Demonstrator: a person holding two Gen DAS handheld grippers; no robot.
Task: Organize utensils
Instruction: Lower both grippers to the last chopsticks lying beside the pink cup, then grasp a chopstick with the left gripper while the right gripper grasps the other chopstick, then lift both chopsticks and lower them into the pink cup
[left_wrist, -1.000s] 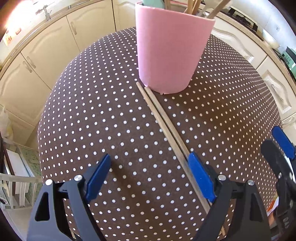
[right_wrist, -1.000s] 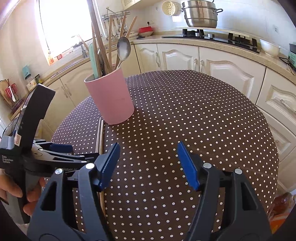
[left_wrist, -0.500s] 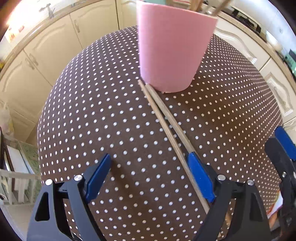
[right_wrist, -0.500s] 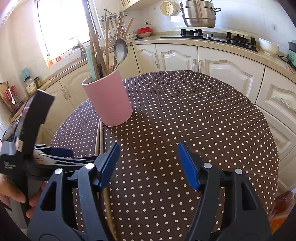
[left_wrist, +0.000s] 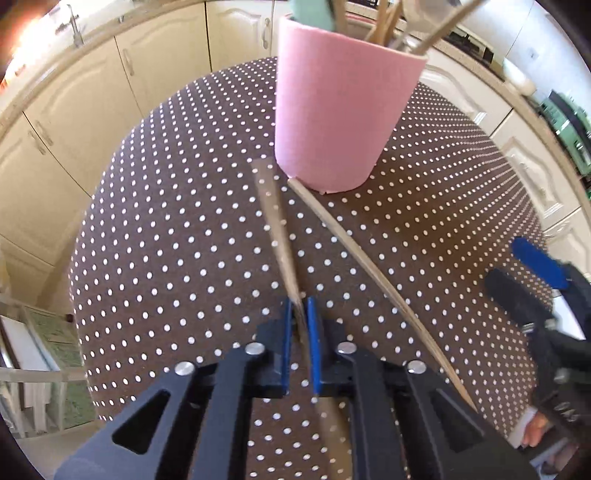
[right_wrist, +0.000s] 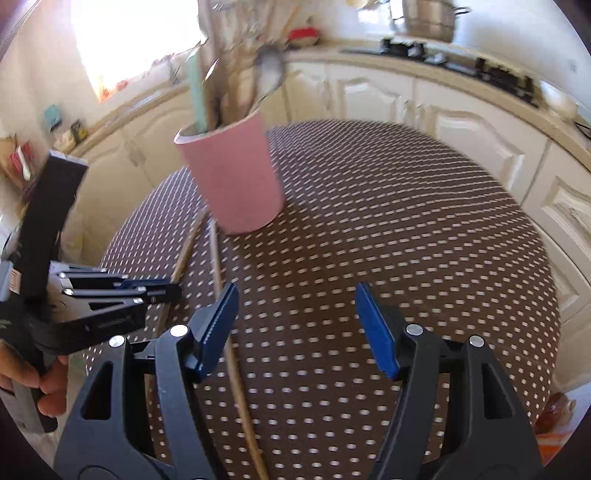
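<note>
A pink cup (left_wrist: 343, 122) full of utensils stands on the brown dotted table (left_wrist: 166, 229). My left gripper (left_wrist: 299, 314) points steeply down, its jaws closing tight with the blue pads pressed on one wooden chopstick (left_wrist: 275, 221). That stick's blurred far tip points at the cup's base. A second chopstick (left_wrist: 369, 269) lies flat on the cloth to its right. In the right wrist view my right gripper (right_wrist: 295, 295) stands open over the cloth with nothing between its fingers. The lying chopstick (right_wrist: 221, 291) passes beside its left finger. The pink cup (right_wrist: 236, 177) is ahead, and the left gripper (right_wrist: 162, 291) is at the left.
Cream kitchen cabinets (right_wrist: 388, 99) and a counter with a hob and a steel pot (right_wrist: 428, 18) ring the round table. The table edge drops off at the left (left_wrist: 85, 258). A hand (right_wrist: 40, 391) holds the left gripper's handle.
The left gripper went from wide open to shut on one chopstick, which has swung apart from the other. The right gripper has drifted left, nearer the lying chopstick.
</note>
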